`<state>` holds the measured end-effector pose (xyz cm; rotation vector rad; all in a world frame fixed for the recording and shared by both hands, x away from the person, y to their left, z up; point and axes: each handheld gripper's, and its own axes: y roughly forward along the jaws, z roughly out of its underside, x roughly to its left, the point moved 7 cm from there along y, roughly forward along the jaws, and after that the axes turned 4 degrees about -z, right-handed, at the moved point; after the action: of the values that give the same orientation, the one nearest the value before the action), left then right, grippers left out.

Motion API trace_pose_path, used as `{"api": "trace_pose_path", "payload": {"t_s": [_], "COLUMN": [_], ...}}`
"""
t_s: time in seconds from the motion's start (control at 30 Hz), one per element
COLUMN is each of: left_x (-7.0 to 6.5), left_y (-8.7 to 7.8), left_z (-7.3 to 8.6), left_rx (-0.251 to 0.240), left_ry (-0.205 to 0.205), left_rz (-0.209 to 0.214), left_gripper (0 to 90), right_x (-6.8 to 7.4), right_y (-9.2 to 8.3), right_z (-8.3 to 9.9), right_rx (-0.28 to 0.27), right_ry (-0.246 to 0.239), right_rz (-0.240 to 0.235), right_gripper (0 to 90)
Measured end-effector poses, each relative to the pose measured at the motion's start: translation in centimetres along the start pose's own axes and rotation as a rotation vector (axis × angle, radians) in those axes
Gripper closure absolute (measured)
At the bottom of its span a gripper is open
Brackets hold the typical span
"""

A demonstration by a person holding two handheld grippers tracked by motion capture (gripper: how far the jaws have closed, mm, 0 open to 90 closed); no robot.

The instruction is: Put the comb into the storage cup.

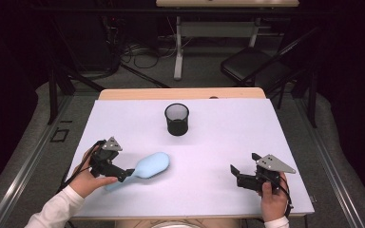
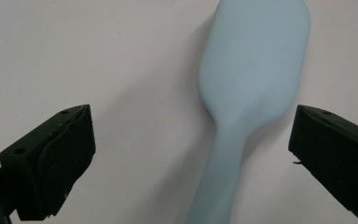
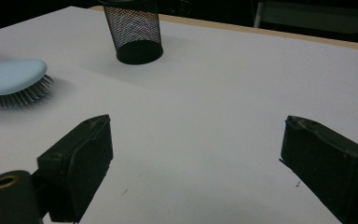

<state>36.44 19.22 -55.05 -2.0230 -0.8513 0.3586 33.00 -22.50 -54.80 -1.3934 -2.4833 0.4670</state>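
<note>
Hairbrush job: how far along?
Nothing looks done: the pale blue plastic hairbrush lies bristles-down on the white table, apart from the black mesh cup. In hand: left gripper open astride its handle, not clamped. Left: gripping and lifting. Right gripper open, idle.

In front of me the surface (image 1: 228, 142) is covered by a white sheet, and its wooden edge shows at the far side. A black mesh cup (image 1: 177, 118) stands upright on the far middle part of the sheet, alone. Behind the surface I see a grey floor (image 1: 204, 76) with some cables (image 1: 142, 54) on it, the white leg of another table (image 1: 178, 47), and a dark folding chair (image 1: 252, 66) at the right.
</note>
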Motion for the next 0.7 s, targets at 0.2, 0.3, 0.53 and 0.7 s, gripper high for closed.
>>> {"api": "trace_pose_path", "payload": {"t_s": [0.2,0.3,0.53,0.7], "left_x": [-0.21,-0.34,-0.46,-0.51], "left_y": [0.38,0.51,0.70,0.80], "left_z": [0.05,0.03,-0.03,-0.04], "left_rx": [0.027,0.033,0.045,0.058], "left_ry": [0.020,0.025,0.027,0.027], "left_rz": [0.002,0.006,0.011,0.018], "left_gripper": [0.6,0.6,1.6,1.6], "right_x": [0.01,0.00,-0.01,0.00], "right_y": [0.02,0.02,0.04,0.08], "right_z": [0.00,0.01,0.02,0.04], "right_rx": [-0.001,0.001,-0.001,-0.001], "right_ry": [0.000,0.000,-0.001,-0.003], "right_rz": [0.000,0.000,0.000,-0.001], "right_gripper": [8.6,8.6,8.6,8.6]}}
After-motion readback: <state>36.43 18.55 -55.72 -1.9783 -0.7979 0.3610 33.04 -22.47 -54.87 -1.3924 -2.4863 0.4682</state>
